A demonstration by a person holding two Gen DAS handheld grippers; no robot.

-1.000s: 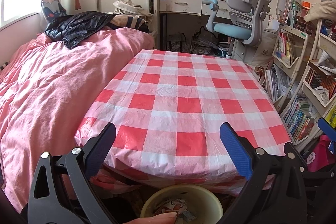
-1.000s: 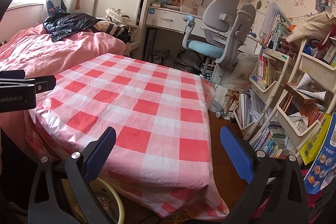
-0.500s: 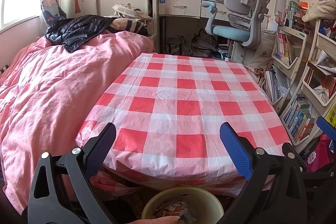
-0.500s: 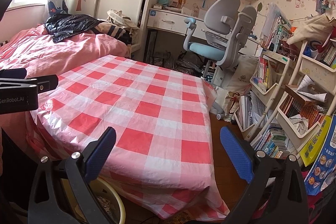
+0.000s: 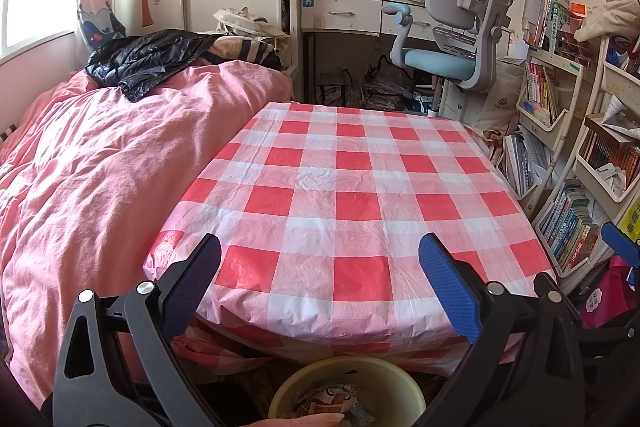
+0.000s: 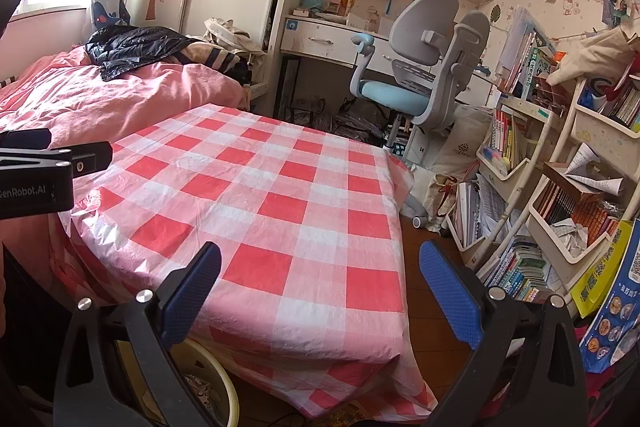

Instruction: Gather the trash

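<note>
A yellow bin [image 5: 348,379] stands on the floor under the near edge of the table, with crumpled wrappers [image 5: 332,405] inside; its rim [image 6: 228,391] also shows in the right wrist view. The table [image 5: 344,187] wears a red-and-white checked cloth and nothing lies on it. My left gripper [image 5: 320,279] hovers open over the table's near edge, above the bin, with nothing between its blue pads. My right gripper [image 6: 320,287] is open too, held over the table's near right corner [image 6: 360,307]. The body of the left gripper [image 6: 44,171] shows at the left of the right wrist view.
A bed with a pink duvet [image 5: 100,167] and a black jacket [image 5: 148,59] lies left of the table. Beyond the table stand a grey and blue desk chair [image 5: 452,39] and a desk [image 5: 344,11]. Crowded bookshelves [image 6: 552,187] line the right side. Bare floor [image 6: 424,267] lies right of the table.
Both views have tilted slightly upward and pulled back a little, so more of the shelves above the desk shows. Both grippers stay open, and nothing on the table has moved.
</note>
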